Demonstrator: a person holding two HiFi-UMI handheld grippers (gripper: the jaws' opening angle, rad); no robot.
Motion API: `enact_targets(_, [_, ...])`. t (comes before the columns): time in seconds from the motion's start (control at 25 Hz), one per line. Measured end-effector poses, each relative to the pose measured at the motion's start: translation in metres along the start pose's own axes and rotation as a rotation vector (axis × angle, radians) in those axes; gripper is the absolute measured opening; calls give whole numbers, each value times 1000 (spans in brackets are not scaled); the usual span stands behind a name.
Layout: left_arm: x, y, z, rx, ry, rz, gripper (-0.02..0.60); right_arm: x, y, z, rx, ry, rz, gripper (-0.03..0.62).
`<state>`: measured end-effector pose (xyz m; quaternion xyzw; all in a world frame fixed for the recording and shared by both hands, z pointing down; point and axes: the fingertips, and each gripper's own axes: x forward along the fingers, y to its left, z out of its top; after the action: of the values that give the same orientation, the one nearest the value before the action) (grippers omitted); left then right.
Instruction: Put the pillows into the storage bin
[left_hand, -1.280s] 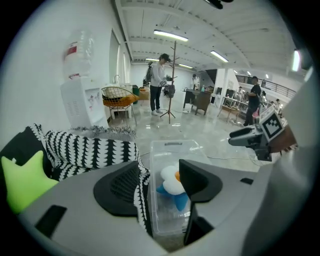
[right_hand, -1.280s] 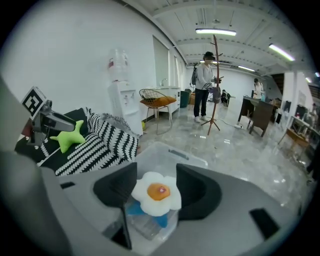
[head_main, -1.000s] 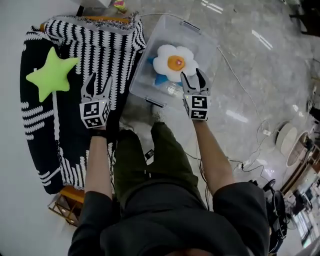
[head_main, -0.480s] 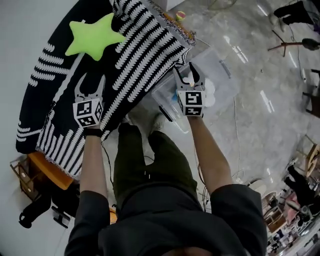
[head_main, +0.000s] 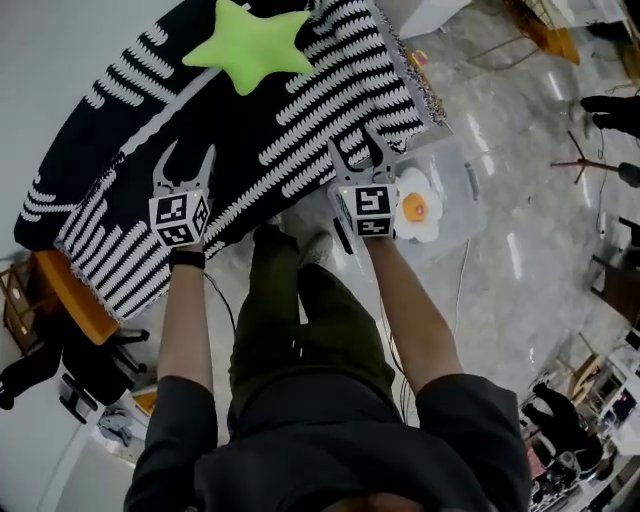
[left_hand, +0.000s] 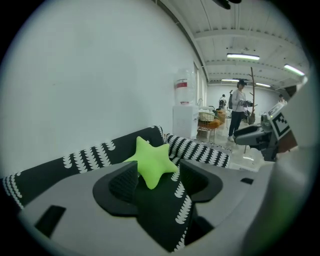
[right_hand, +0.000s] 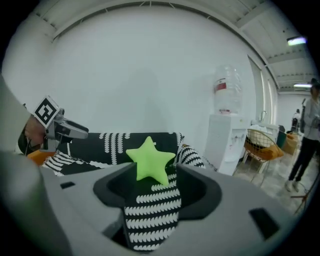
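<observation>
**A:** Two claws, both open & empty: left claw (head_main: 186, 155), right claw (head_main: 357, 145), nothing btwn either pair of jaws.

**B:** Where's our target?

**A:** The green star pillow (head_main: 250, 45) lies on the sofa (head_main: 70, 160), on its black-and-white throw (head_main: 300, 110). It's ahead of both claws and well apart from them. Each gripper view frames it btwn the jaws.

**B:** Which hand's nearer?

**A:** Abt even, we reckon. It has five points and no real long axis, so we'd close in from both sides.

**B:** Materials?

**A:** The star's plush & squashy. The throw's woven w/ a fringe. The storage bin (head_main: 462, 215) is clear hard plastic, on the floor beside the right claw. A white flower-shaped pillow (head_main: 420, 225) w/ an orange centre is already inside.
</observation>
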<state>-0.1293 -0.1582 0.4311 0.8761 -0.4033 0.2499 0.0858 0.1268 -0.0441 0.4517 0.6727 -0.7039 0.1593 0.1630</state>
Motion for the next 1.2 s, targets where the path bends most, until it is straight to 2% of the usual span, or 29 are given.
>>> enact_targets(0.16, [15,24,-6,-24,7,3,275,16,14,4,-4,20,15,232])
enact_targets(0.4, [62,48,-2,-27,30,-19,282,40,6,-3,6,74,-3,232])
enact_targets(0.84, [228,87,41,6,80,-101,282,144,-40,-2,76,162,-59,232])
enact_targets(1.2, [359,99,34,-19,152,-146,299,201,-92,2,110,176,-102,232])
